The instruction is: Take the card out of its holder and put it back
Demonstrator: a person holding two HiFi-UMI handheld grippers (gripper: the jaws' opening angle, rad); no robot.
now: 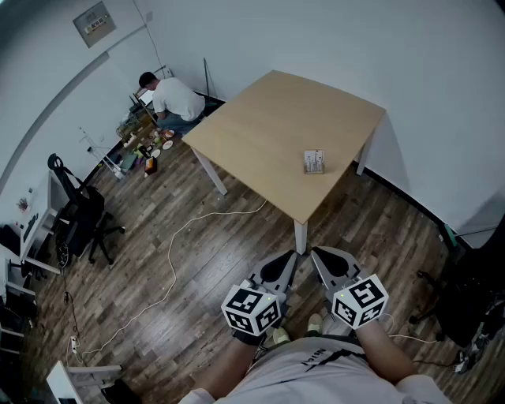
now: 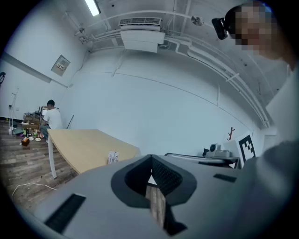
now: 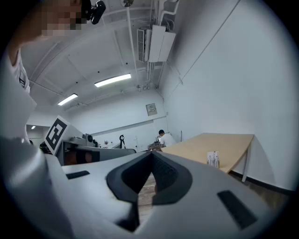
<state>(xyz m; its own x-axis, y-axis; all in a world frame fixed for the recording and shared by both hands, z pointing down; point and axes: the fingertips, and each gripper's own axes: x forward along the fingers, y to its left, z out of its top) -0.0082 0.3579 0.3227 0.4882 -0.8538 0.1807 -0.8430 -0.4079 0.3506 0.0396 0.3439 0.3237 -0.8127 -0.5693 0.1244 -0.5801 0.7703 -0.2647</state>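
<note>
We hold the left tongs (image 1: 290,257) and the right tongs (image 1: 319,254) side by side over the wood floor (image 1: 229,252), both pressed together with nothing in them. Just ahead stands a table leg (image 1: 300,235). The card holder (image 1: 314,162) stands further ahead on the table (image 1: 268,118), near its edge. A white cable (image 1: 170,264) lies on the floor to their left.

Nothing reads clearly: print on the wall notice (image 1: 94,22), the card (image 1: 314,161) and the shirt (image 1: 315,357) seems too small.
</note>
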